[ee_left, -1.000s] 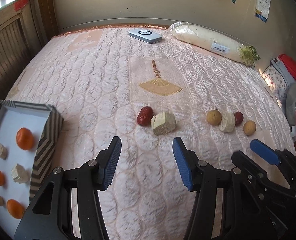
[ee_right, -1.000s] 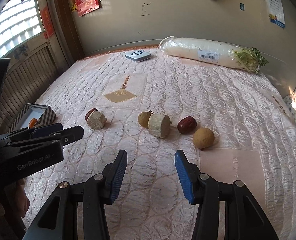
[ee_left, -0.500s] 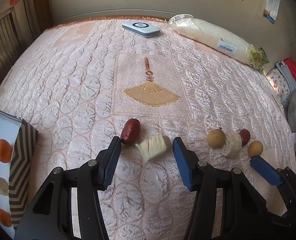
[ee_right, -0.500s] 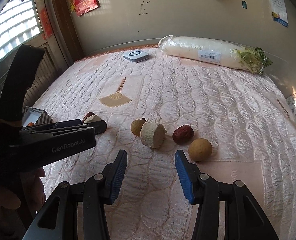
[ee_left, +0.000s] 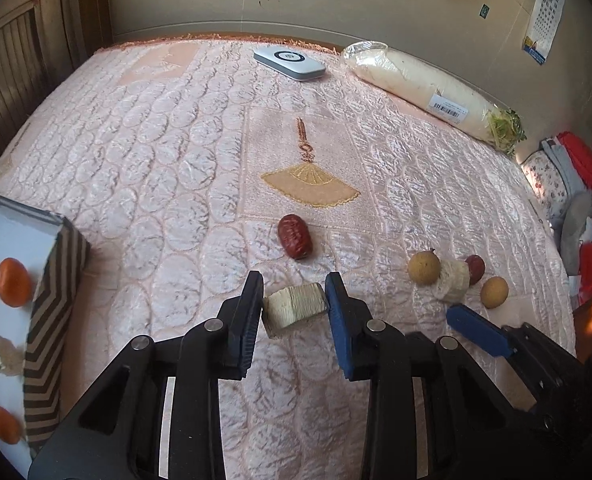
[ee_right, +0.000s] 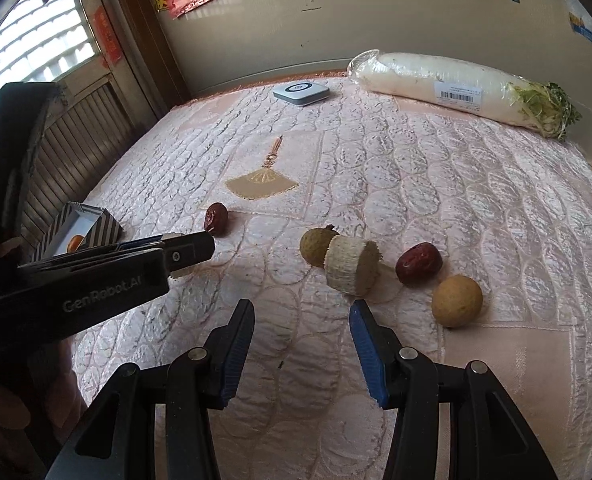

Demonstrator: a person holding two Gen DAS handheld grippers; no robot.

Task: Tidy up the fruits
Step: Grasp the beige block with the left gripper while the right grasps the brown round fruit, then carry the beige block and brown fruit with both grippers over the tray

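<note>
My left gripper (ee_left: 295, 294) is shut on a pale sugarcane chunk (ee_left: 294, 309), both pads touching its sides, on the quilted bed. A red date (ee_left: 295, 237) lies just beyond it. My right gripper (ee_right: 302, 330) is open and empty, just short of a second sugarcane chunk (ee_right: 352, 266). Around that chunk lie a longan (ee_right: 312, 247), a red date (ee_right: 419, 263) and another longan (ee_right: 457, 301). The same cluster shows at the right in the left wrist view (ee_left: 452, 280). The left gripper (ee_right: 184, 250) shows from the side in the right wrist view.
A striped box (ee_left: 52, 316) at the left edge holds oranges (ee_left: 13, 282) and several small pieces. A wrapped white radish (ee_right: 448, 88) and a grey device (ee_right: 301, 94) lie at the far side of the bed. Clothes lie past the right edge (ee_left: 576, 184).
My left gripper moved forward over the sugarcane chunk and closed on it. My right gripper moved closer to the right cluster and stayed open.
</note>
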